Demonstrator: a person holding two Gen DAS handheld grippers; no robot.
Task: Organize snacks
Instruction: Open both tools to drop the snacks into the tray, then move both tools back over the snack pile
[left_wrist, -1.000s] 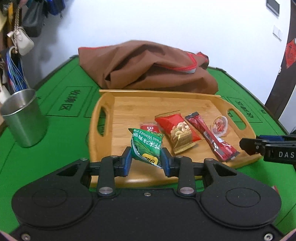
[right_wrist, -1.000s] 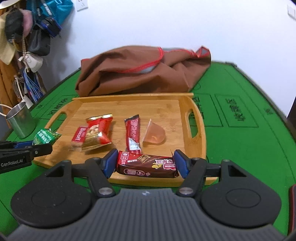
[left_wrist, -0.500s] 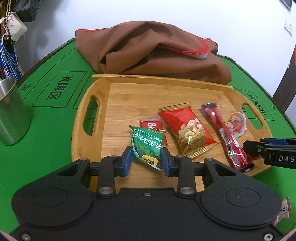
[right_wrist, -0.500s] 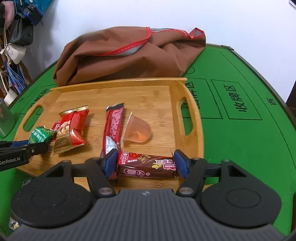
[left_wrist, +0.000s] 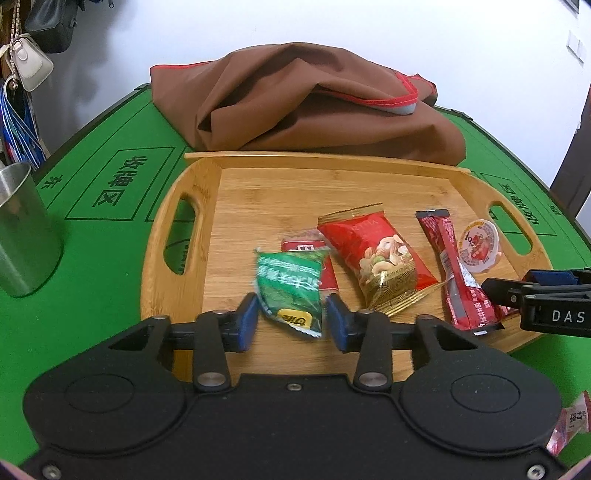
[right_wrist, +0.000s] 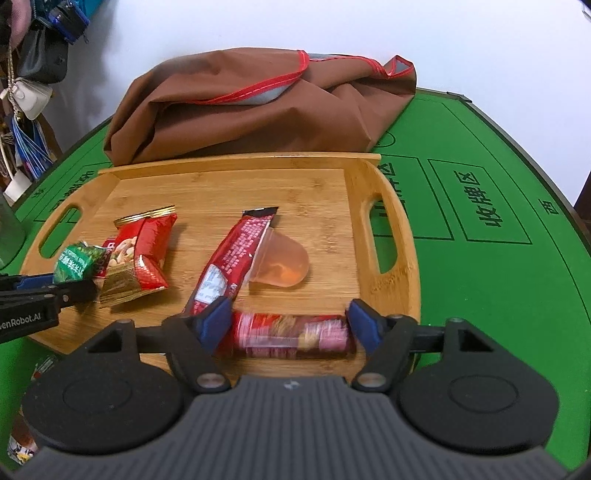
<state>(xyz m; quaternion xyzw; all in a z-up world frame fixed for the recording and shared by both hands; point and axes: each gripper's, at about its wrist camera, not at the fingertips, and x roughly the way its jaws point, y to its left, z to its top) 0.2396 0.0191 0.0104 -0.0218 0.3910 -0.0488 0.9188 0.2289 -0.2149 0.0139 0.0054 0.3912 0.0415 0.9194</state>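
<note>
Bamboo tray (left_wrist: 162, 280) (crinkly foil packets (left_wrist: 380, 258))

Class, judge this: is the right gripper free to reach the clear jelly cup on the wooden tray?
Probably not yet. The right gripper has a dark red snack bar between its opening jaws, though the clear jelly cup lies unobstructed just beyond.

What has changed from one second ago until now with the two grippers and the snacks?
Both grippers came down over the wooden tray and their jaws are opening. The left gripper lets go of the green packet; the right gripper releases the brown bar, which looks blurred. The nut packet, red stick and jelly cup stayed in place.
</note>
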